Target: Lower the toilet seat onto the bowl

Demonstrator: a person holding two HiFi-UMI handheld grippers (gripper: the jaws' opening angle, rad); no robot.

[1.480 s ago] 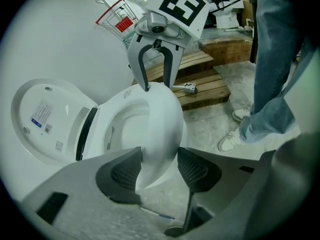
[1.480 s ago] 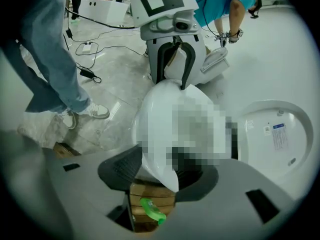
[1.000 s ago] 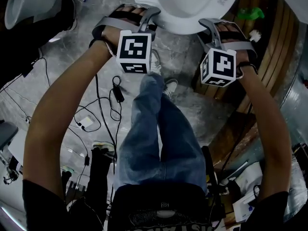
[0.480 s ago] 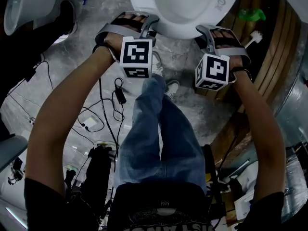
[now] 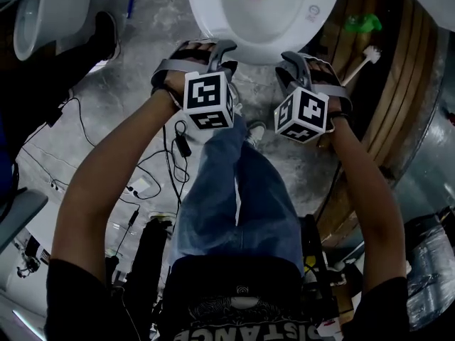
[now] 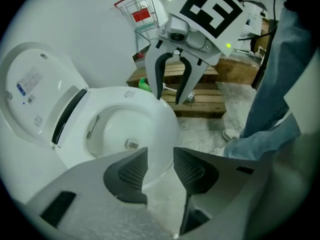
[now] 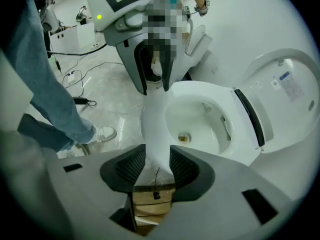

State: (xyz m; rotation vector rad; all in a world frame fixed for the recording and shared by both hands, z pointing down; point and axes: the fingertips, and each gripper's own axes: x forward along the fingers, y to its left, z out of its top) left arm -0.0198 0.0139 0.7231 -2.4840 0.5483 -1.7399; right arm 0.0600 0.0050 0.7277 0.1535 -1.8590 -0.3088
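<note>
The white toilet bowl (image 5: pixel 263 13) sits at the top of the head view. A white flap with a label (image 6: pixel 35 89) stands raised at its back; I cannot tell the seat from the lid there. My left gripper (image 5: pixel 226 48) hovers at the bowl's front-left rim, my right gripper (image 5: pixel 286 59) just short of the front-right rim. In the left gripper view the jaws (image 6: pixel 161 156) are closing with only the far rim (image 6: pixel 160 129) showing in their gap. The right gripper's jaws (image 7: pixel 157 159) are closing too, and no pad presses on anything.
A wooden pallet (image 5: pixel 370 84) lies right of the toilet, with a green object (image 5: pixel 359 21) and a toilet brush (image 5: pixel 366 54). Cables (image 5: pixel 163 155) trail over the grey floor on the left. The person's jeans-clad legs (image 5: pixel 234 190) stand below the bowl. A red cart (image 6: pixel 140 11) stands behind.
Both grippers have drawn back from the bowl's rim toward the person and moved closer together. Their jaws have narrowed.
</note>
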